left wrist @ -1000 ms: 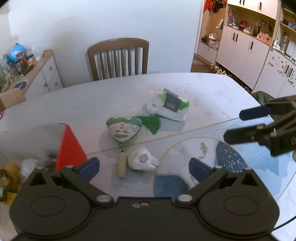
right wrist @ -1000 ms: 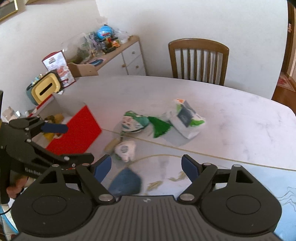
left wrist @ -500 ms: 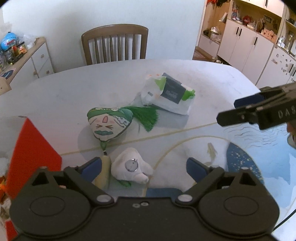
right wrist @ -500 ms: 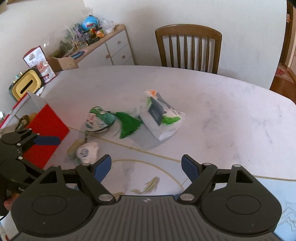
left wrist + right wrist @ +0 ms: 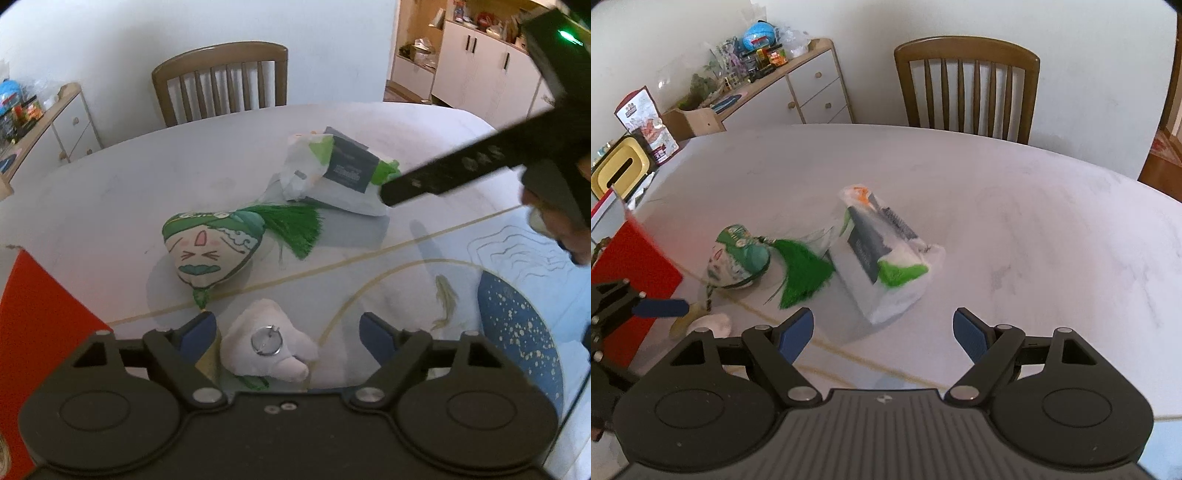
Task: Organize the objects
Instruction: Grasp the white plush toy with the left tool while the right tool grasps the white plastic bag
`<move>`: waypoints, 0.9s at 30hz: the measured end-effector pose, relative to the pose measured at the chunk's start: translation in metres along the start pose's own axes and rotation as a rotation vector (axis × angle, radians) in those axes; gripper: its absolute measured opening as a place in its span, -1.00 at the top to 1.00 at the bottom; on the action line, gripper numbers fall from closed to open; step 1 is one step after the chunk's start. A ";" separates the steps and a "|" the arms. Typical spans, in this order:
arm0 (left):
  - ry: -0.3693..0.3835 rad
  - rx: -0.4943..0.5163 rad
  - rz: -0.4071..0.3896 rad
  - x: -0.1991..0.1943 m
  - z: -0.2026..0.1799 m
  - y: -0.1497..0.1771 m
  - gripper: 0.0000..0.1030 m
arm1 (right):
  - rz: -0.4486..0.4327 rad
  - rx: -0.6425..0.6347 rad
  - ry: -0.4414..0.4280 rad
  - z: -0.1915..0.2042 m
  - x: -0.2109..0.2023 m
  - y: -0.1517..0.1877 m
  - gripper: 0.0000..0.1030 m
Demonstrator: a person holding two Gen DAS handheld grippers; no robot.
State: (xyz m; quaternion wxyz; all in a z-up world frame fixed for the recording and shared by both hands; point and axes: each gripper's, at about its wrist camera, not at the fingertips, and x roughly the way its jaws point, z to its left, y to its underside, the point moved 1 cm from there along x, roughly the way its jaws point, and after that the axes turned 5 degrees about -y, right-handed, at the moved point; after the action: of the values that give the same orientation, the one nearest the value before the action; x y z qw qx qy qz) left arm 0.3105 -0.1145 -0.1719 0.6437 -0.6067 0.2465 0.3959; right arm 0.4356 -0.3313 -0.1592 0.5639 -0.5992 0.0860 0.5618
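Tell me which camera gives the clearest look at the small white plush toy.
The left wrist view. The white plush toy lies whole between the closing left gripper fingers, its round metal ring sharp, pads not yet pressing it. The right wrist view catches only a blurred white sliver at the lower left, mostly hidden behind the right gripper's body.

A plush toy (image 5: 267,349) is lying nearest on the table (image 5: 110,192), a face-printed cushion (image 5: 210,251) is sitting just behind it, a wrapped packet (image 5: 332,177) is resting farther back to the right, and a chair (image 5: 225,85) is standing behind the table.
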 end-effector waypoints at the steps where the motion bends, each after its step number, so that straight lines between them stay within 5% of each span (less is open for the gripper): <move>1: -0.005 0.008 -0.001 0.000 -0.002 0.000 -0.62 | 0.001 -0.001 0.002 -0.001 0.004 -0.003 -0.61; 13: -0.041 0.034 0.005 0.009 -0.005 0.000 -0.27 | -0.009 -0.064 0.037 -0.013 0.038 -0.034 -0.59; 27: -0.056 -0.009 0.032 0.010 0.001 0.001 0.11 | 0.006 -0.107 0.018 -0.006 0.049 -0.035 0.10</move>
State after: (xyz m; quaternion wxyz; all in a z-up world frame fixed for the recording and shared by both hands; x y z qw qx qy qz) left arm 0.3155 -0.1114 -0.1806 0.6411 -0.5942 0.2363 0.4243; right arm 0.4817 -0.2976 -0.1779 0.5285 -0.6331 0.0627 0.5621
